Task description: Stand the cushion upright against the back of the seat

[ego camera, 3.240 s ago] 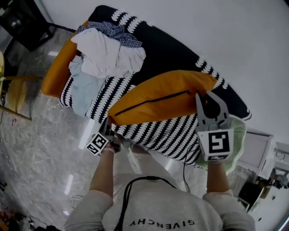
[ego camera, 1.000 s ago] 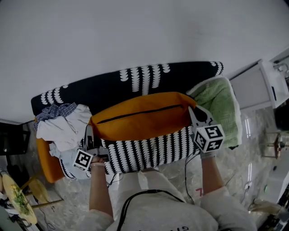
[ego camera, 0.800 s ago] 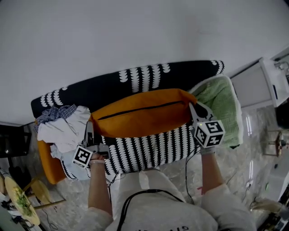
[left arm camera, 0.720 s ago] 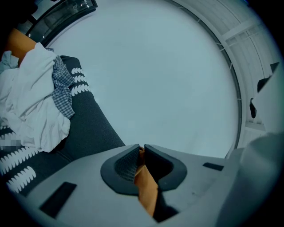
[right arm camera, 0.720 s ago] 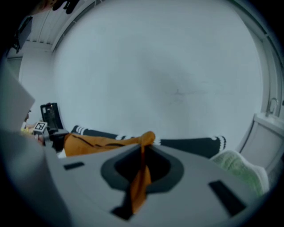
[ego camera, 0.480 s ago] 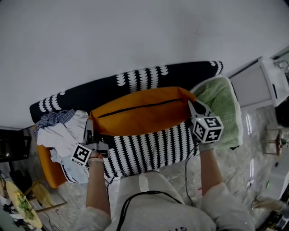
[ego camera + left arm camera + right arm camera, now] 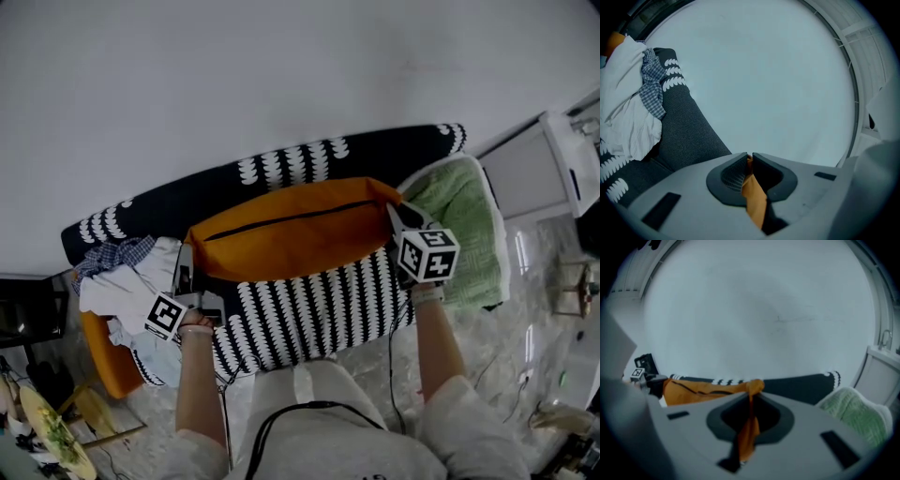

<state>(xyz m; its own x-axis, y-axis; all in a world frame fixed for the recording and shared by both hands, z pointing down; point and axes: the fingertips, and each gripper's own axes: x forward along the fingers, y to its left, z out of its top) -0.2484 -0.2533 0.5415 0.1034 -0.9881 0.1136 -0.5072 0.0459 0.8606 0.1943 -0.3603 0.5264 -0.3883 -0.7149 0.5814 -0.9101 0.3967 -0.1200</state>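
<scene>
Seen from above, a person stands at the bottom of the frame facing a sofa covered in black fabric with white scalloped stripes. A long orange cushion with a dark zip line stretches across the middle of the frame. It sits on the seat with its far long edge against the sofa's dark backrest. How far it is tipped up cannot be told from this angle.

The left gripper, at centre left, is clenched on the cushion's left corner. In the left gripper view its two dark pads pinch a fold of orange fabric at the bottom centre of the frame.

The right gripper, at centre right, is clamped on the cushion's right corner. In the right gripper view a strip of orange cloth hangs between its closed jaws, and the rest of the cushion runs away toward the left edge.

A pile of white and checked clothes lies on the sofa's left end. A green blanket is draped over its right end. A plain white wall fills the upper part of the frame.
</scene>
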